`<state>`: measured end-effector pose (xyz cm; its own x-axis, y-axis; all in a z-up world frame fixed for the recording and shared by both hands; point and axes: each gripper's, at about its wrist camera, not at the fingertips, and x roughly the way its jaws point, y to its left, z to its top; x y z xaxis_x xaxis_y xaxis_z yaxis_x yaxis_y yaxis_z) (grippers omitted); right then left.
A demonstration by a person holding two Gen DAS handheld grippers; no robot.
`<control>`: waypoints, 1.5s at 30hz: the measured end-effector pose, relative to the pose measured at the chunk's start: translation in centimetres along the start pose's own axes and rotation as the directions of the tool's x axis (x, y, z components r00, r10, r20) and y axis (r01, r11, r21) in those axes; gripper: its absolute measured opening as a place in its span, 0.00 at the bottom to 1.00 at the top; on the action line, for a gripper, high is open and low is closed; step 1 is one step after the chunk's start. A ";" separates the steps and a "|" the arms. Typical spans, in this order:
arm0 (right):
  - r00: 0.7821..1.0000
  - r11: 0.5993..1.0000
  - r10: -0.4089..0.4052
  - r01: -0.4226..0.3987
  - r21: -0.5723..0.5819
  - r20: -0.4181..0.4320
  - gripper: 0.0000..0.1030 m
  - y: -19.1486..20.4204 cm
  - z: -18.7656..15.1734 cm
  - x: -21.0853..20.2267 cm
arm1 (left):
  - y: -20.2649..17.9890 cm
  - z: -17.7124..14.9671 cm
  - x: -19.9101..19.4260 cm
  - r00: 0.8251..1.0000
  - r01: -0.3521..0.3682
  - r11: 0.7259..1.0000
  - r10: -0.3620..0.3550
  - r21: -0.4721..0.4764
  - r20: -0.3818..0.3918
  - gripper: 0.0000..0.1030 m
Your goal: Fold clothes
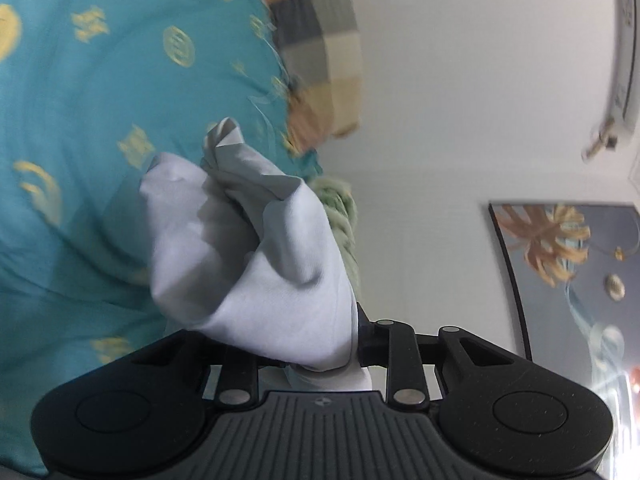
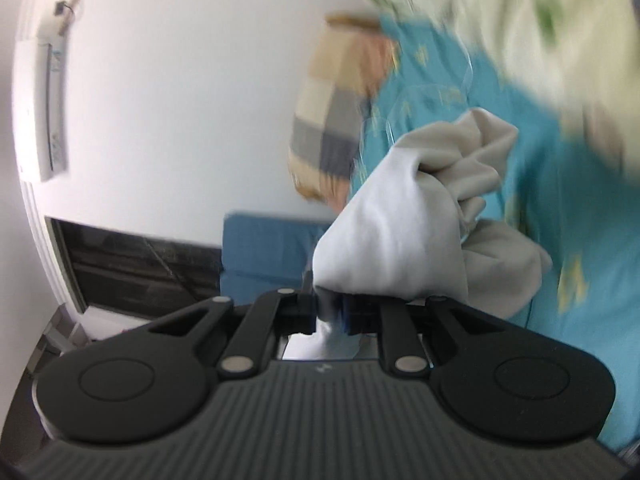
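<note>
My left gripper [image 1: 352, 354] and right gripper [image 2: 329, 314] each pinch the white garment [image 1: 256, 256] tight, lifting it off the teal bedspread [image 1: 80, 128] (bunched, still unfolded) to shake it open.

wrist views close, sharing teal bedspread [image 1: 80, 120]

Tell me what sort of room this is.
Probably a bedroom: teal bedspread with gold motifs, a checked pillow against the wall, a wall air conditioner and framed picture.

white garment [image 1: 256, 272], teal gold-motif bedspread [image 1: 100, 120], tan-grey checked pillow [image 1: 320, 48]
</note>
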<state>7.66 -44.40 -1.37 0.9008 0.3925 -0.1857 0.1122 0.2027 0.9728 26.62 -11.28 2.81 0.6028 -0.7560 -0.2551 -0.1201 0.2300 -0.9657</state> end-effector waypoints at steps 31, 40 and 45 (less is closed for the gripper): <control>0.877 0.898 -0.334 0.408 -0.168 0.344 0.21 -5.1 18.2 -16.1 | -3.7 -16.8 24.7 0.884 0.055 0.861 0.193 0.506 -0.426 0.81; 0.841 0.775 -0.325 0.499 -0.389 0.432 0.43 0.8 10.1 -21.1 | -10.9 -21.0 9.6 0.944 -0.011 0.608 0.269 0.794 -0.193 1.00; 0.814 0.662 -0.288 0.550 -0.510 0.504 0.75 4.4 4.7 -23.3 | -14.7 -24.7 0.1 0.965 -0.049 0.461 0.252 0.886 -0.077 1.00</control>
<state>-10.83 -56.84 7.85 0.9126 -0.1912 -0.3613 0.3556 0.8072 0.4711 8.93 -29.87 15.82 0.4904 -0.7187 -0.4930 0.6137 0.6864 -0.3901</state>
